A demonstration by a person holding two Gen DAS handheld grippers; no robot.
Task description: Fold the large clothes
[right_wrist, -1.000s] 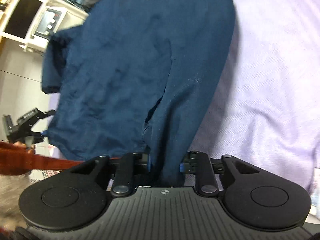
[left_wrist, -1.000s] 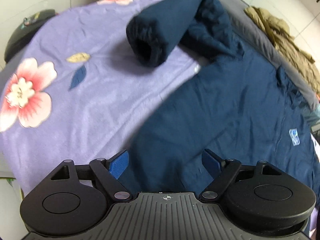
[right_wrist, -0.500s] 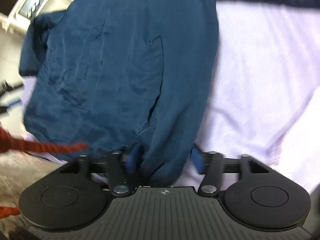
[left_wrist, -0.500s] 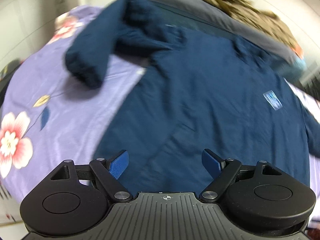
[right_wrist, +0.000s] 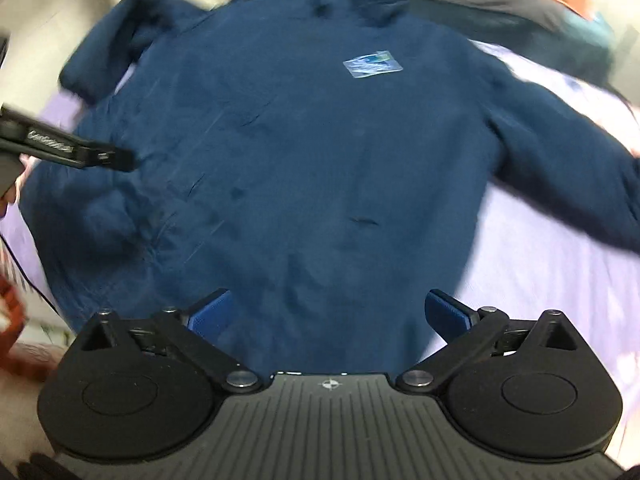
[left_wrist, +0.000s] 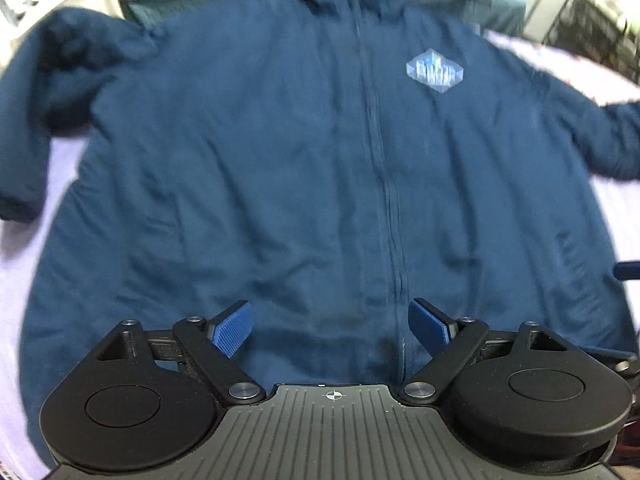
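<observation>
Navy jacket lies flat on the lilac sheet, sleeves spread to both sides. Left gripper is spread wide with nothing in it; right gripper is opening above the soft, wrinkled hem, gripping nothing.

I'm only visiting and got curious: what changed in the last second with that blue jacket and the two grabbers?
The right gripper let go of the jacket hem, its jaws opening. Both views swung to face the jacket front. The left gripper stayed open and empty; the jacket stayed spread on the purple sheet.

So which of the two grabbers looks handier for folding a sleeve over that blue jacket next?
Probably the right gripper. Its jaws are opening with nothing between them, above the jacket hem near the edge on the spread-out sleeve side. The left gripper, open too, hangs over the zip midline, farther from either sleeve.
</observation>
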